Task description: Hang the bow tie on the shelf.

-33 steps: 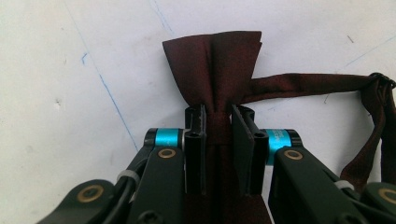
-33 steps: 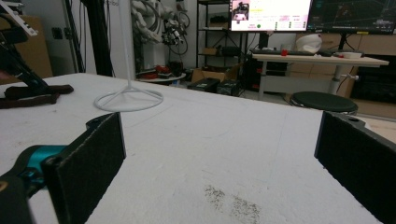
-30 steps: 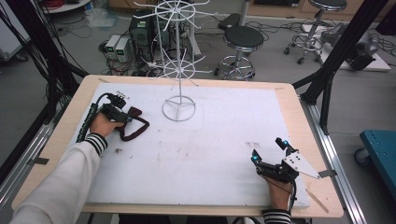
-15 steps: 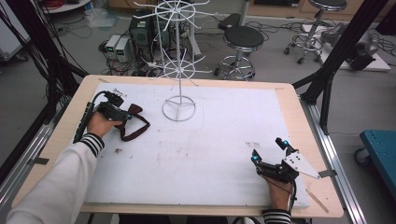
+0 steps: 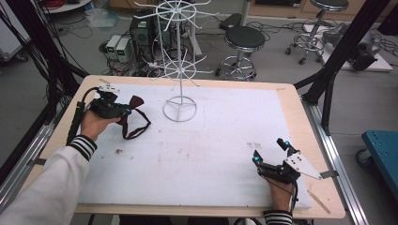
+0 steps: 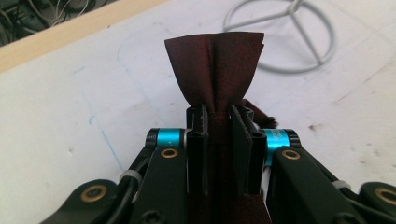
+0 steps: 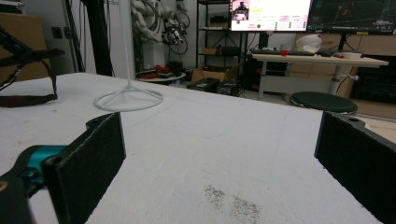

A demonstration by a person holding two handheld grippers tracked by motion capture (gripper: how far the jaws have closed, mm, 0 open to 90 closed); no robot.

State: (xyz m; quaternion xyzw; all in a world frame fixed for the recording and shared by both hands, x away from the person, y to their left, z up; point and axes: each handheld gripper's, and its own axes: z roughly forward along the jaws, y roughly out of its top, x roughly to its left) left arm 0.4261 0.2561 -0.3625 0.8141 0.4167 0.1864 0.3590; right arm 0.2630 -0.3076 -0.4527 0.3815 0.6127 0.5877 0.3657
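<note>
A dark red bow tie with a thin neck strap is pinched in my left gripper at the table's left. In the left gripper view the jaws are shut on the bow tie at its knot, and one wing fans out beyond my left gripper. The strap hangs down to the white mat. My right gripper rests near the front right edge, open, with nothing between its pads. A white wire display stand rises at the middle back.
The stand's ring base lies just beyond the bow tie; its arms spread high over the table. The strap and ring base lie far across the mat. Stools and cables are behind the table.
My left hand has risen and shifted slightly right toward the stand, carrying the bow tie with the strap trailing. The right gripper has stayed where it was.
</note>
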